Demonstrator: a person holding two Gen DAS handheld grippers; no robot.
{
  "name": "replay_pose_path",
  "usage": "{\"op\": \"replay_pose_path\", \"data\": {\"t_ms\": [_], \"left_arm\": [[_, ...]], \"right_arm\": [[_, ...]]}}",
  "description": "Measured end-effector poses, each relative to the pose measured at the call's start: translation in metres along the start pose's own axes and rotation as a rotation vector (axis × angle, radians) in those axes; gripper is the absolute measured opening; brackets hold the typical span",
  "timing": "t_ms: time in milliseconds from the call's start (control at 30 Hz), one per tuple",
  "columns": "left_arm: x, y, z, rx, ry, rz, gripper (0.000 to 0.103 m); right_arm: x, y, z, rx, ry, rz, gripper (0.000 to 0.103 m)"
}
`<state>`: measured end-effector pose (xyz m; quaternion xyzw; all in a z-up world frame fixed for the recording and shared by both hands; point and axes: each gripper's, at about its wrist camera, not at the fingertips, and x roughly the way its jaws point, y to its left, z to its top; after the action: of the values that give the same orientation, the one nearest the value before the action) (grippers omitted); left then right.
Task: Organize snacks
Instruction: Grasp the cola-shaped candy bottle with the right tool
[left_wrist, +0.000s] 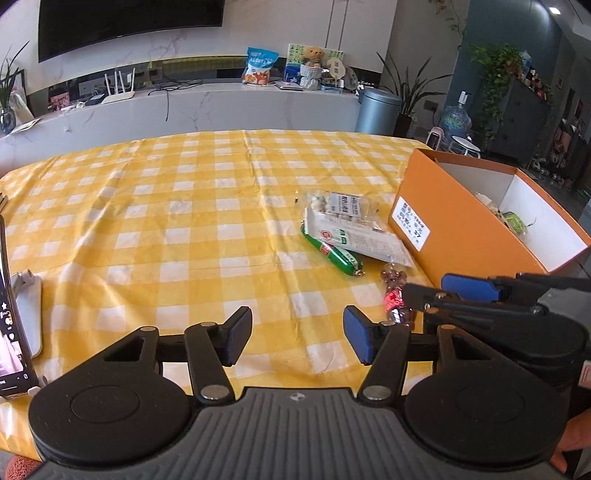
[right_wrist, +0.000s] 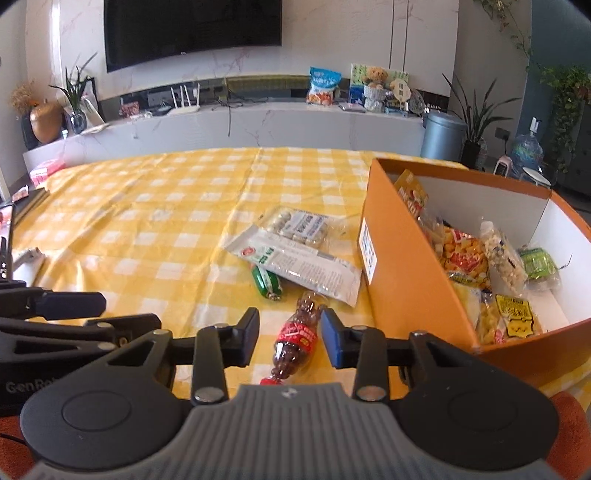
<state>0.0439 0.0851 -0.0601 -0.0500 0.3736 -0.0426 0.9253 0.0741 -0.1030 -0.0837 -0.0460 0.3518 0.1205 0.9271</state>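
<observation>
The right hand-held gripper straddles a small cola-shaped candy bottle lying on the yellow-checked surface — jaws part-open, pads not touching it. The left hand-held gripper hangs half-open, empty. Just beside — an orange box of snacks.

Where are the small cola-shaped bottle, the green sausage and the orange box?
small cola-shaped bottle (right_wrist: 295, 338): right wrist view, on its red label.
green sausage (left_wrist: 334, 254): left wrist view, on its green wrapper.
orange box (right_wrist: 402, 280): right wrist view, on its outer side wall.
</observation>
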Motion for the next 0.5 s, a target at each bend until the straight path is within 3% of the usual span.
{"op": "replay_pose_path", "data": {"t_ms": [333,500], "left_arm": [[0.016,0.010,0.004,-0.032,0.043,-0.005,0.067],[0.023,0.015,0.006,-0.039,0.063,-0.003,0.067]], "right_arm": [[0.035,0.009,0.001,0.090,0.106,-0.089,0.036],[0.049,0.008,-0.004,0.104,0.146,-0.089,0.035]]}}
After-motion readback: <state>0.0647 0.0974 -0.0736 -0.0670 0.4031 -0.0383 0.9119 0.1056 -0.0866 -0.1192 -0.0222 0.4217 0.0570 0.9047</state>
